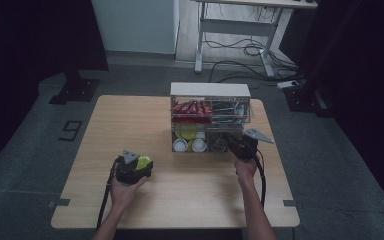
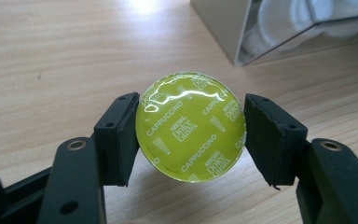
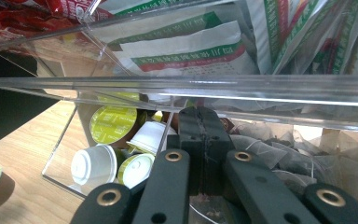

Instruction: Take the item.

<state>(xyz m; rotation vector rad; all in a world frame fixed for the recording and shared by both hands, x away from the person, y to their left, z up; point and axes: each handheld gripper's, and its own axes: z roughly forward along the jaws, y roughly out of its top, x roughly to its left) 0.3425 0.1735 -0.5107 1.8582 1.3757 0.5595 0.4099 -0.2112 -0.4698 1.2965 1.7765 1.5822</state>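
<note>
the left gripper [image 2: 189, 128] has its jaws clamped on a green cappuccino capsule [image 2: 190, 126] just above the bench [image 2: 51, 60], already out of the clear organiser [image 1: 210, 117], while the right gripper [image 3: 204, 140], jaws together, possibly pinching a tea bag, sits in its lower compartment, so setting down remains.

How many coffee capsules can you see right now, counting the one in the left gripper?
5: one green capsule clamped in the left gripper; four capsules in the organizer's lower left compartment. More may be hidden behind.
</note>
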